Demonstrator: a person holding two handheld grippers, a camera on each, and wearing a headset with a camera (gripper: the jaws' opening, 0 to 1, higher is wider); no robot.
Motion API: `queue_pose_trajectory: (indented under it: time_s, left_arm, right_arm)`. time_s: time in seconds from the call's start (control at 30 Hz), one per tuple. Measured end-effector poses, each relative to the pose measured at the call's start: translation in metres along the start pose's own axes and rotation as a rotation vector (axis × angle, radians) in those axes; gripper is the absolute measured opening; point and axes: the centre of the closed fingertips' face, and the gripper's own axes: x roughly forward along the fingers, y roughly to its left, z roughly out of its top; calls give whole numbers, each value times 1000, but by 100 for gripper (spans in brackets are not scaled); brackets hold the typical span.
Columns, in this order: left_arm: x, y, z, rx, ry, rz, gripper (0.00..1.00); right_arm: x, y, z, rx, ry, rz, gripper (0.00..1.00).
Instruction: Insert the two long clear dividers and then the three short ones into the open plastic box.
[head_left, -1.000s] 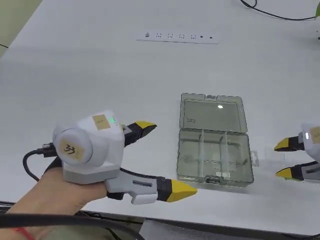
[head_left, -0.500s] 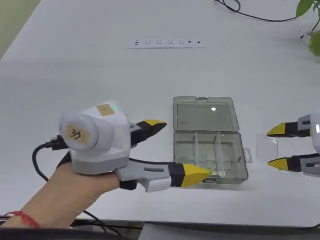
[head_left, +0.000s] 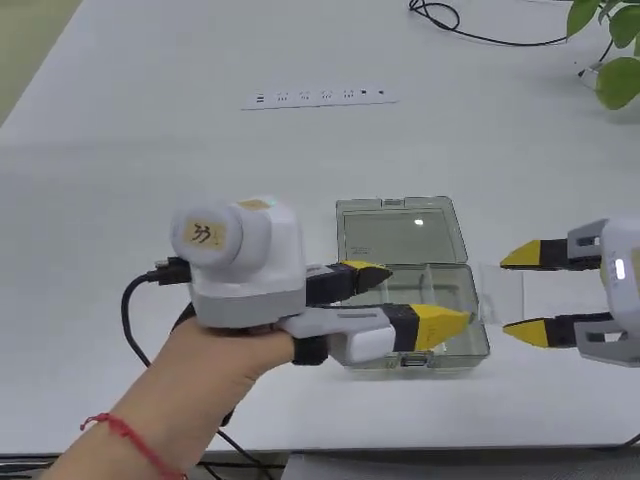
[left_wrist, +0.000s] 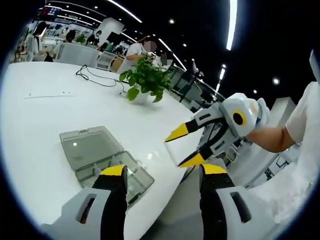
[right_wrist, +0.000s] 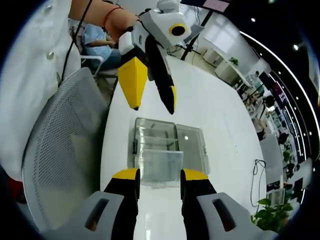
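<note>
The left gripper (head_left: 425, 295) hovers wide open and empty over the smoky clear plastic box (head_left: 400, 230). The right gripper (head_left: 505, 294) spreads its jaws either side of a flat clear rectangular divider (right_wrist: 160, 167); contact unclear.

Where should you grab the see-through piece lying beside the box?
Probably its two side edges, coming from the end away from the box, where the right gripper is. The clear divider lies flat and thin, its width seemingly fitting between those open jaws.
</note>
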Motion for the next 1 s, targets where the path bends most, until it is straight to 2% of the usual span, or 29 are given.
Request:
queue_pose_trajectory:
  time_s: [0.27, 0.6, 0.73, 1.0]
  left_arm:
    - [10, -11, -1, -120, -14, -52, 39]
    - [17, -19, -3, -164, -15, -92, 27]
    - [18, -23, -3, -184, -18, -114, 19]
    - [19, -27, -5, -196, -14, -134, 8]
  right_arm:
    - [-4, 0, 17, -21, -14, -14, 33]
    - [-8, 4, 34, -50, -31, -12, 33]
    - [-10, 6, 41, -59, -40, -10, 33]
    - [-11, 6, 44, -70, -39, -10, 33]
